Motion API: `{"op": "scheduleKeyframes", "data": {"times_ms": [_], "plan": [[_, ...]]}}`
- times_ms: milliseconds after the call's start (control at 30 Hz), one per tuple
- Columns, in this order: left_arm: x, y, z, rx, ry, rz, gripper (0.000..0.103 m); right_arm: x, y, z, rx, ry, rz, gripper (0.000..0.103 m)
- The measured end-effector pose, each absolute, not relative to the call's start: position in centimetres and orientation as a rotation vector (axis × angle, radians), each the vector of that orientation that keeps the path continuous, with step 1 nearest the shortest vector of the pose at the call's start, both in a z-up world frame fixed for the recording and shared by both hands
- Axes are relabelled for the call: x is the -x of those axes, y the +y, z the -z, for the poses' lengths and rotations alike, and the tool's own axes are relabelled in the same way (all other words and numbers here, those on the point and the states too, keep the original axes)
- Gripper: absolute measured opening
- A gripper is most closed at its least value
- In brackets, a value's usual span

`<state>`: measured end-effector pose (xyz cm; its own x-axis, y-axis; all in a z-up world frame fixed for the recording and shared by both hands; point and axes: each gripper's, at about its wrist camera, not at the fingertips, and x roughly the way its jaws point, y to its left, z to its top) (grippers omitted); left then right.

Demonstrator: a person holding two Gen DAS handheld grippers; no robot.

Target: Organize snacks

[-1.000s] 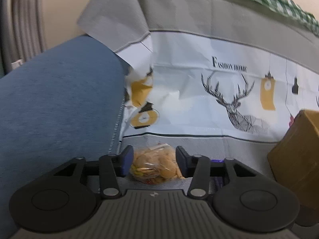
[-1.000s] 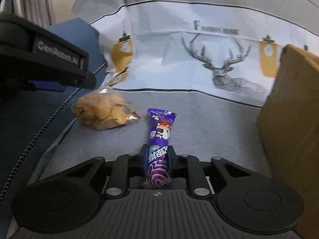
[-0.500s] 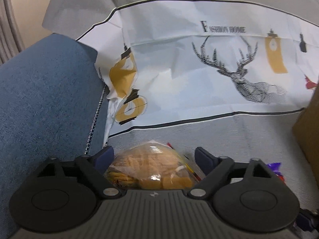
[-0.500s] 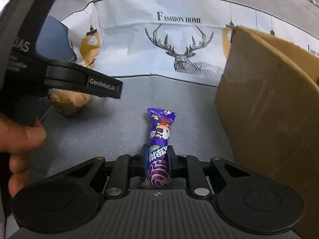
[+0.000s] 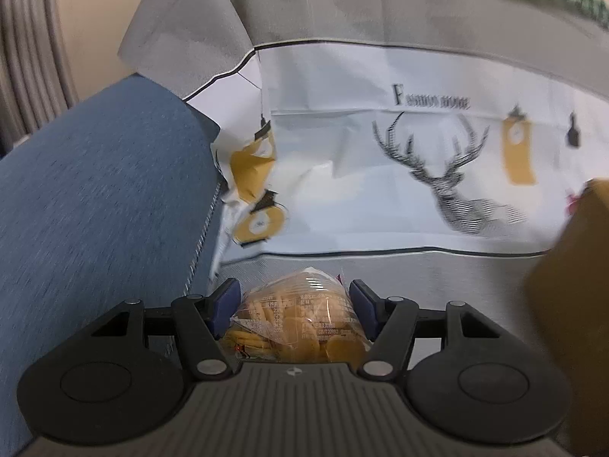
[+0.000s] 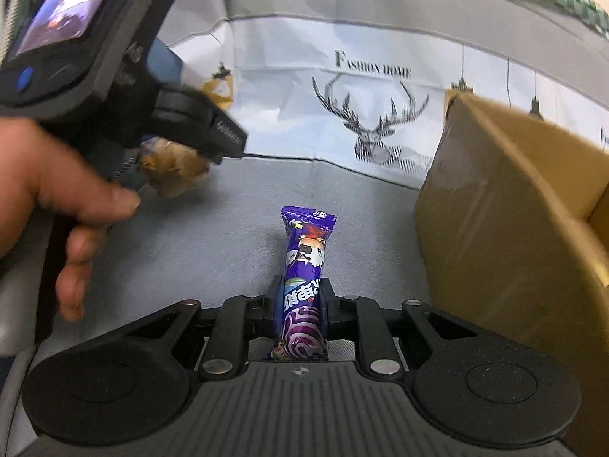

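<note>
While your left hand-held gripper [image 5: 295, 306] sits low at bottom centre of its view, its blue pads press both sides of the clear bag of yellow crackers [image 5: 297, 323], clamped on it. Your right hand-held gripper [image 6: 302, 301] is closed tight on the purple wrapped candy bar [image 6: 304, 282], which sticks forward from between the fingers over the grey cloth [image 6: 213, 236]. The brown cardboard box [image 6: 514, 205] stands at the right of the frame, near the bar.
</note>
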<state>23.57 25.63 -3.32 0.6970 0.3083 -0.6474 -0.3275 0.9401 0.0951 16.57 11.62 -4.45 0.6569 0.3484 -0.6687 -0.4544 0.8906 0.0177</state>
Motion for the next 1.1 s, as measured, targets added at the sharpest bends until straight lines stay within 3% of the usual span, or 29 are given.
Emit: {"op": "scheduleKeyframes", "data": {"times_ms": [567,733,767,967,1100], "plan": [[-9.7,22.2,2.1,0.423,0.948,-0.193,0.070,-6.2,7.2,2.7,0.142,0.901,-0.694,0.019],[-10.1,22.1,4.1,0.458,1.082,-0.155,0.072,-6.0,7.0,3.9,0.136,0.945,-0.685,0.019],[-10.2,22.2,4.5,0.461,1.105,-0.153,0.076,-6.2,7.0,3.9,0.125,0.950,-0.703,0.019],[-10.6,22.3,4.5,0.488,1.103,-0.125,0.085,-6.5,6.9,4.0,0.135,0.950,-0.709,0.021],[-11.5,20.6,4.9,0.393,1.157,-0.117,0.089,-6.7,6.9,4.1,0.123,0.958,-0.702,0.027]]}}
